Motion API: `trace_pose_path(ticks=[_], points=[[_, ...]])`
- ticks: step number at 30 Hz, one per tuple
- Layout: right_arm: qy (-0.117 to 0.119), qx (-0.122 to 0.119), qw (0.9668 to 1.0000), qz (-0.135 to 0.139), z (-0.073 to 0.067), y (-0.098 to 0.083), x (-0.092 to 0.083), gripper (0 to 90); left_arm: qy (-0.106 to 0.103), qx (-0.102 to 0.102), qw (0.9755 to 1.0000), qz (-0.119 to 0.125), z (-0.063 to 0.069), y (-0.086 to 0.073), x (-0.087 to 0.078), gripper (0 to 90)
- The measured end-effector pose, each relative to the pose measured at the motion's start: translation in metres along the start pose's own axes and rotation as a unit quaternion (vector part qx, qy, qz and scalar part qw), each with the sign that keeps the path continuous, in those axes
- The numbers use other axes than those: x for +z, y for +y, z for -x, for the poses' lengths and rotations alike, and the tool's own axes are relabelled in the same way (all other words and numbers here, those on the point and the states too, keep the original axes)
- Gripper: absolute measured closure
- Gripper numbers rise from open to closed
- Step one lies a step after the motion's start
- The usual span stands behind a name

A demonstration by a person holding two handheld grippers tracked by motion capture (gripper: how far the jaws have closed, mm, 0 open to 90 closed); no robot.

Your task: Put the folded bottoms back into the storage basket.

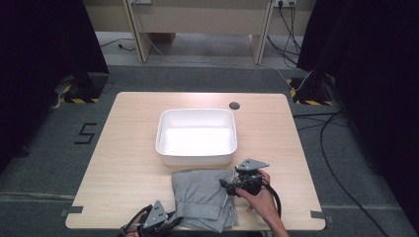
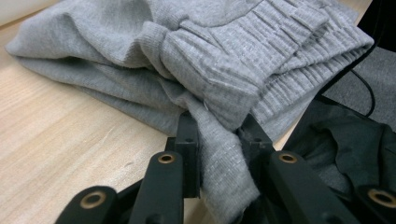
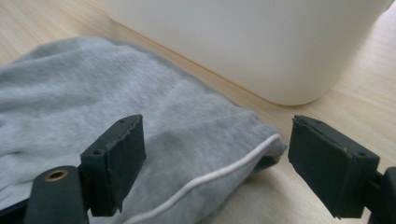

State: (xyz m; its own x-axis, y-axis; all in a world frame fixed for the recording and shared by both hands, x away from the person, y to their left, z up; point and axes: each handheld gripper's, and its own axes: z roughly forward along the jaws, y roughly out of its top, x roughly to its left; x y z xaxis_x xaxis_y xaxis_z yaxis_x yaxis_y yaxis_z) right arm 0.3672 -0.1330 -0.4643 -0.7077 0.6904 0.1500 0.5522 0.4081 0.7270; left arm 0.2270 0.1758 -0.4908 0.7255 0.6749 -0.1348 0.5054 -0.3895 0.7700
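My left tongs [image 1: 170,223] sit at about seven o'clock on the surface [image 1: 123,148], at its near edge, and they are clamped on a fold of the grey sweatpants [image 1: 203,197]. In the left gripper view the cloth [image 2: 219,154] is pinched tight between the two black jaws, just beside the ribbed waistband [image 2: 280,60], which lies bunched and folded over itself.

The sweatpants lie in a rough folded heap at six o'clock on the surface, touching or almost touching the near wall of the white tub [image 1: 196,160]. The tub stands at the middle of the surface, and its inside looks bare and white.

My right tongs [image 1: 228,186] are at about five o'clock, at the right edge of the heap, with my hand [image 1: 259,200] behind them. Their jaws stand wide apart. In the right gripper view they straddle a corner of the cloth [image 3: 187,140] with a thin white cord or seam line [image 3: 219,172] along its edge, and the pads [image 3: 116,158] do not press on it. The tub [image 3: 261,46] rises close behind.

On the floor at nine o'clock a black mark [image 1: 85,133] reads as a 5.
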Motion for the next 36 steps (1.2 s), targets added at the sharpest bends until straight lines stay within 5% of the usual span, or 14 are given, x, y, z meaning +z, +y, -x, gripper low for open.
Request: trace_pose_path(ticks=[7,8,14,17,22,30,36], points=[[0.03,0.045,0.998,-0.033,0.014,-0.003,0.023,17.2,0.001,-0.024,0.9997,-0.001,0.002,0.002,0.002,62.9],[0.043,0.032,0.9983,-0.024,0.014,-0.004,0.025,25.7,0.002,-0.02,0.9998,-0.002,0.003,0.002,0.002,58.7],[0.057,0.01,0.998,-0.025,0.008,-0.005,0.025,38.1,0.007,-0.03,0.9995,0.003,0.008,0.005,0.008,45.6],[0.066,0.012,0.9975,-0.023,0.008,-0.006,0.025,43.8,0.011,-0.036,0.9993,0.006,0.008,0.006,0.01,47.1],[0.071,0.013,0.9973,-0.011,0.006,-0.007,0.024,53.3,-0.011,-0.08,0.9964,0.025,-0.001,0.004,0.012,67.3],[0.063,-0.004,0.9973,0.037,-0.003,-0.006,0.014,67.0,0.015,0.005,0.9995,0.029,0.012,0.009,0.007,72.8],[0.073,0.002,0.9952,0.065,-0.008,-0.003,0.003,68.2,0.003,0.006,0.9989,0.046,0.013,0.016,-0.003,73.6]])
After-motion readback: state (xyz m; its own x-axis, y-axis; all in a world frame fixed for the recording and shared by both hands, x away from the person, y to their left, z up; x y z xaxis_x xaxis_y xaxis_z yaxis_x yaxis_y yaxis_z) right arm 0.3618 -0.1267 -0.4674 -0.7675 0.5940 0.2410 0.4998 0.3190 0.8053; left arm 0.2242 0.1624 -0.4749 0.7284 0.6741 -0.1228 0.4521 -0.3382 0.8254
